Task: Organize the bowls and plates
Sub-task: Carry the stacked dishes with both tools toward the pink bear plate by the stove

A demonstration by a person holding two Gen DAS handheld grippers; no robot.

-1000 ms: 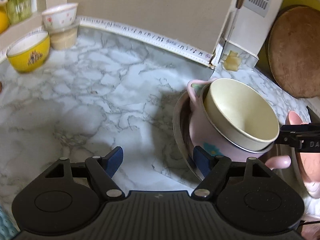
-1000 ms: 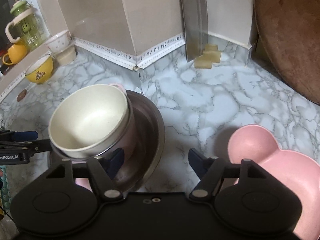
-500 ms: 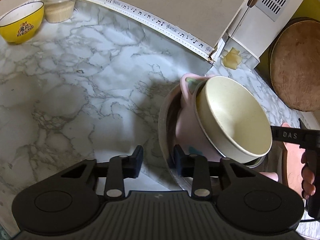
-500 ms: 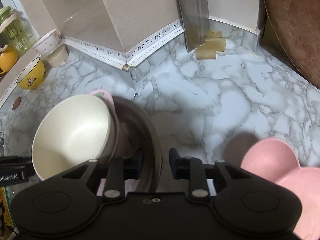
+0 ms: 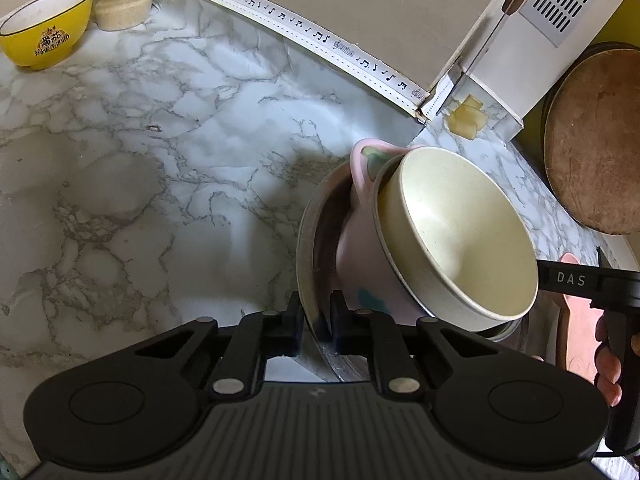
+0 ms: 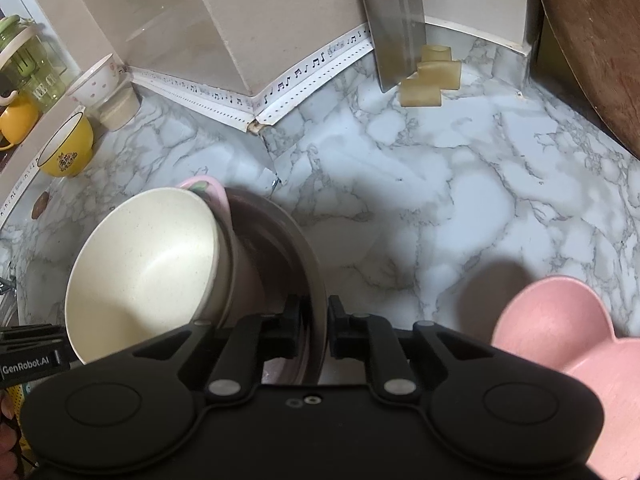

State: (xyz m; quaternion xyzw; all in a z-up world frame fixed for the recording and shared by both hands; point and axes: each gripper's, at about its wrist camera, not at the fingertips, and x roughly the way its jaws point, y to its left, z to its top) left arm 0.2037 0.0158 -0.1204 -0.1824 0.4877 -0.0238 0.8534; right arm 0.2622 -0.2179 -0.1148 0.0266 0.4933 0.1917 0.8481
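**Two pinches on a thin steel rim, with loose bowls riding inside**

On our left, the left gripper [image 5: 315, 330] has just been closing and its fingers now pinch the near edge of the metal plate [image 5: 306, 236], the rim sandwiched between the pads. The plate sits on the marble counter [image 5: 160, 184], and in it stands a pink handled bowl [image 5: 360, 256] with a cream bowl [image 5: 460, 236] nested on top, both leaning. On our right, the right gripper [image 6: 318, 330] has likewise just been closing and grips the opposite edge of the same plate [image 6: 316, 280].

We judge the plate stiff, thin and slick, so the pads need a deep bite on the rim. The stack looks light, but nothing fastens it: tip the plate and the bowls could slide off. A level, even lift from both sides seems safest. Further right, a pink dish [image 6: 560, 336] lies apart on the counter
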